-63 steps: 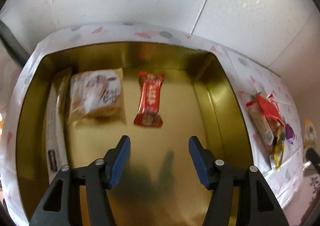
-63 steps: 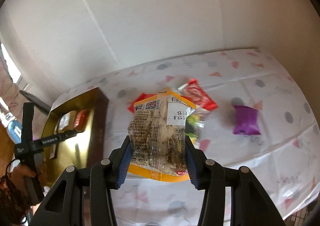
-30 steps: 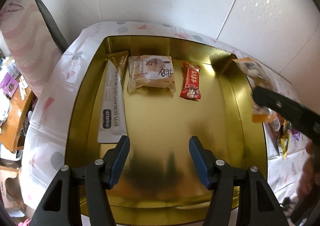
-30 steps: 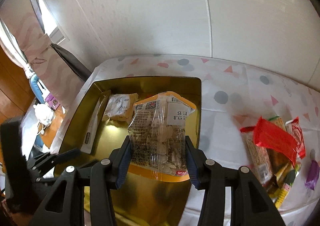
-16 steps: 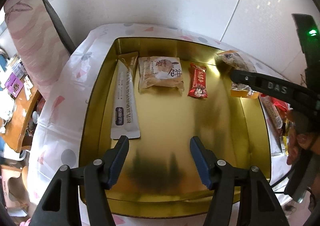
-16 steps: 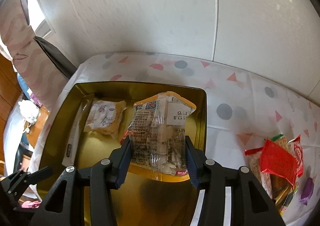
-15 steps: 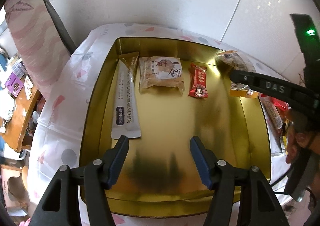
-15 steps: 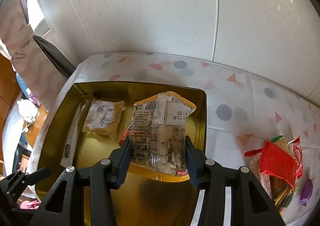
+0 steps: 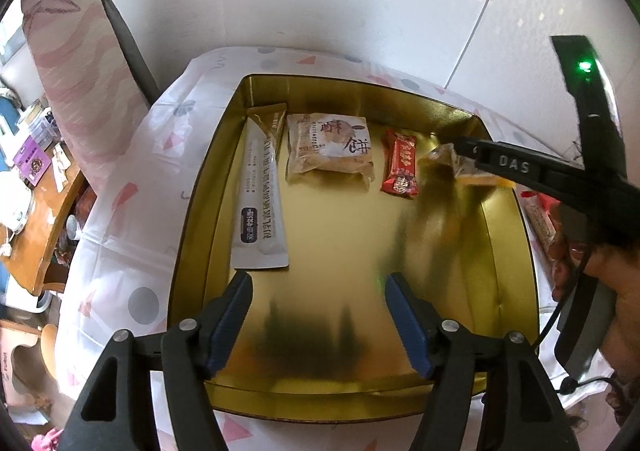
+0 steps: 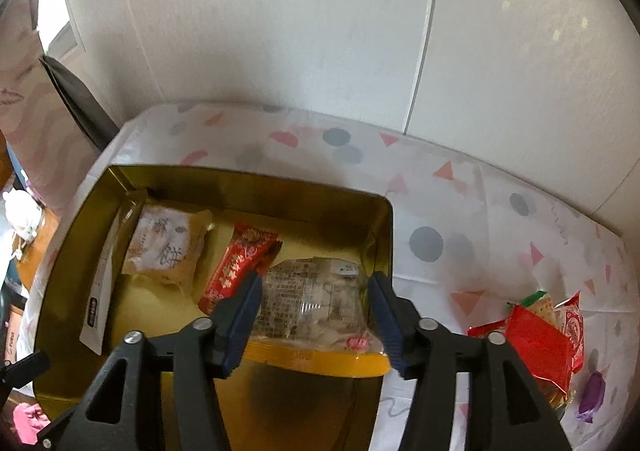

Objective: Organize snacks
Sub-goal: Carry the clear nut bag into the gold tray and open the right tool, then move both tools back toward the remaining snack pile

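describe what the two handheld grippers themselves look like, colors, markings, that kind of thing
Both the left gripper and right gripper have matte black angular frames with triangular cutouts, silver screws and ribbed blue finger pads. Seen from the left wrist, the right one carries white "DAS" lettering, a lit green LED and a thin black cable.

Left black two-finger gripper with blue pads (image 9: pixel 318 309) is held wide apart; right black two-finger gripper (image 10: pixel 316 309) is spread too, nothing clamped.
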Demonstrator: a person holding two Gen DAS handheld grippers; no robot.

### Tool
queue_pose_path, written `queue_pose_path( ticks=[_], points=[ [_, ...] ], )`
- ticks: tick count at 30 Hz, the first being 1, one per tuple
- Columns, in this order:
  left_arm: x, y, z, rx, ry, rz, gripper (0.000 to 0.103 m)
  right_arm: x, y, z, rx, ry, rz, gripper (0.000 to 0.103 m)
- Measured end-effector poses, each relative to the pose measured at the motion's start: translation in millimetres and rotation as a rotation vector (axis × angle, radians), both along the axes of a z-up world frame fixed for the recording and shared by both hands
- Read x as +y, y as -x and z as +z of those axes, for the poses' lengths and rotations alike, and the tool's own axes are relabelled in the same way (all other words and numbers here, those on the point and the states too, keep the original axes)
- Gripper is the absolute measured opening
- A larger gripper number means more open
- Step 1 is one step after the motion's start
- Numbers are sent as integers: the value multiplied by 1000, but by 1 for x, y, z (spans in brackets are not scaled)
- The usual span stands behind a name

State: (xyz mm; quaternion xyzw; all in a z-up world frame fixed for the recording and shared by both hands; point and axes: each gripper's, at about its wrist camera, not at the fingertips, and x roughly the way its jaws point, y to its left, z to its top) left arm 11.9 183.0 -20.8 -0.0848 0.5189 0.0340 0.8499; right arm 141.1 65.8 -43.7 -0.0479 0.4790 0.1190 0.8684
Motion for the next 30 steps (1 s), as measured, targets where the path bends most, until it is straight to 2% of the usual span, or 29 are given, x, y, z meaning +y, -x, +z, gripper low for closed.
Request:
queue_pose_path(
  ticks=[4, 10, 13, 30],
  points=[
    [-1, -1, 0, -1, 9, 1, 70, -8, 5, 14, -49, -16, -20, 58],
    [-10, -2, 1, -2, 10, -23, 70, -41, 10, 36, -65, -123, -115, 58],
    [-14, -3, 0, -1, 12, -31, 76, -53, 15, 39, -58, -140, -148, 58],
    [-62, -7, -1, 1, 13, -137, 78, -111, 86, 20, 13, -172, -234, 58]
  ],
)
